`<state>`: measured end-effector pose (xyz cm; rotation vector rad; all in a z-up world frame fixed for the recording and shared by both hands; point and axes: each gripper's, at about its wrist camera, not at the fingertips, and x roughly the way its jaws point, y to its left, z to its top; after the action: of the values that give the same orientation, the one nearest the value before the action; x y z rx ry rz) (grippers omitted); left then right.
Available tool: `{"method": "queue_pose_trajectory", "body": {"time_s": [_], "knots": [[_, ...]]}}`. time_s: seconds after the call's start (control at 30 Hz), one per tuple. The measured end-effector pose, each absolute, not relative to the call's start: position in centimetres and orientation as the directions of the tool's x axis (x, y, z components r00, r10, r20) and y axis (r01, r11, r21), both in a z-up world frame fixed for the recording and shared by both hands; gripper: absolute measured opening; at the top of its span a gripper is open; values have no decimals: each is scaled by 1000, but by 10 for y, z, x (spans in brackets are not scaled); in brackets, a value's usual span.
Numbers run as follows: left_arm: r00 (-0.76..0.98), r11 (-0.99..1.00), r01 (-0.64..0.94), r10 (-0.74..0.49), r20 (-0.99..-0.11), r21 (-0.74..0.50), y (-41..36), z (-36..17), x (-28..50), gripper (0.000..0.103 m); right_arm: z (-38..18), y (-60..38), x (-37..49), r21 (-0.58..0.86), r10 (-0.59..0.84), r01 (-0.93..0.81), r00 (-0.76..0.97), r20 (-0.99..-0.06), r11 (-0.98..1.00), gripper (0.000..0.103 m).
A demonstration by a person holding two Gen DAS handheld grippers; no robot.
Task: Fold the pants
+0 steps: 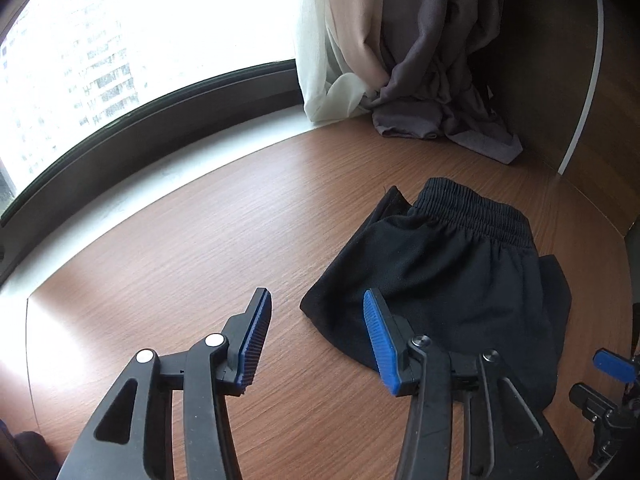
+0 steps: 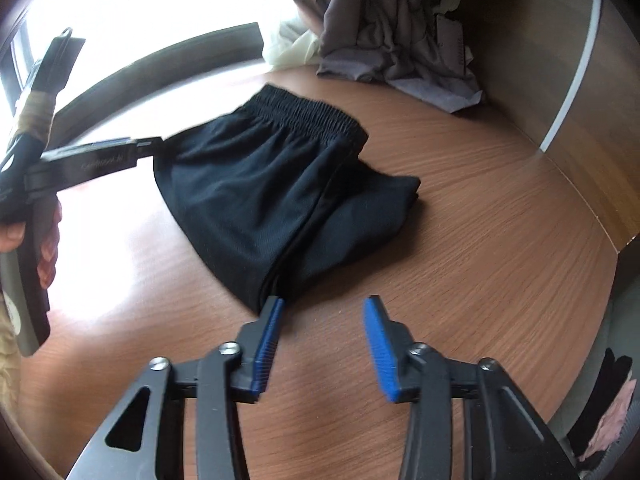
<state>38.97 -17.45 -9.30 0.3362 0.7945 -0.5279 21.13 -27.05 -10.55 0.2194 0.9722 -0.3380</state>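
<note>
The big brown wooden table [image 1: 168,248] spreads out under both of your claws. Far past them, the grey and cream curtains [image 1: 420,60] hang down and bunch up on the table's back edge.

The folded black pants with the stretchy waistband [image 2: 260,184] lie flat on the table, just in front of your claws and between them. The waistband is on the far side from you.

Your left claw [image 1: 316,336] is open, with nothing between its blue pads. The pants lie just past its right finger, and bare wood shows between the two fingers.

Your right claw [image 2: 324,344] is open too and holds nothing. The near corner of the pants sits right at the tip of its left finger [image 2: 270,336]; you cannot tell if they touch.
</note>
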Motion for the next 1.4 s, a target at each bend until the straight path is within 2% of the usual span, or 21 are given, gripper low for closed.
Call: {"method": "queue_pose_trajectory", "body": {"time_s": [0.2,0.23,0.3,0.53,0.63,0.7,0.83,0.9,1.03,1.4], "knots": [[609,833,544,-310,-730,100,-167,-75,369,52,-89,-281,205,86,-172,389,580,-796,917,45],[610,837,539,-312,-729,93,-166,-73,364,52,-87,-283,205,97,-169,392,589,-790,915,47],[604,844,532,-322,-729,69,-165,-70,352,54,-82,-289,202,111,-163,389,606,-778,915,58],[621,883,469,-304,-722,31,-163,-63,314,60,-73,-322,190,196,-108,374,654,-749,906,59],[633,899,437,-287,-719,26,-162,-62,304,65,-72,-336,187,244,-90,389,668,-739,888,67],[645,907,420,-264,-717,43,-159,-63,300,66,-71,-343,187,266,-88,399,679,-729,877,68],[656,910,406,-223,-721,87,-159,-70,305,67,-75,-356,194,334,-73,435,691,-719,836,69],[658,909,404,-209,-723,104,-160,-74,311,67,-78,-361,198,380,-65,466,695,-716,799,75],[640,905,415,-218,-737,92,-162,-83,330,68,-91,-367,214,461,-22,483,708,-706,744,75],[536,865,502,-312,-784,-1,-177,-109,379,68,-126,-374,249,480,16,535,656,-755,695,75]]}}
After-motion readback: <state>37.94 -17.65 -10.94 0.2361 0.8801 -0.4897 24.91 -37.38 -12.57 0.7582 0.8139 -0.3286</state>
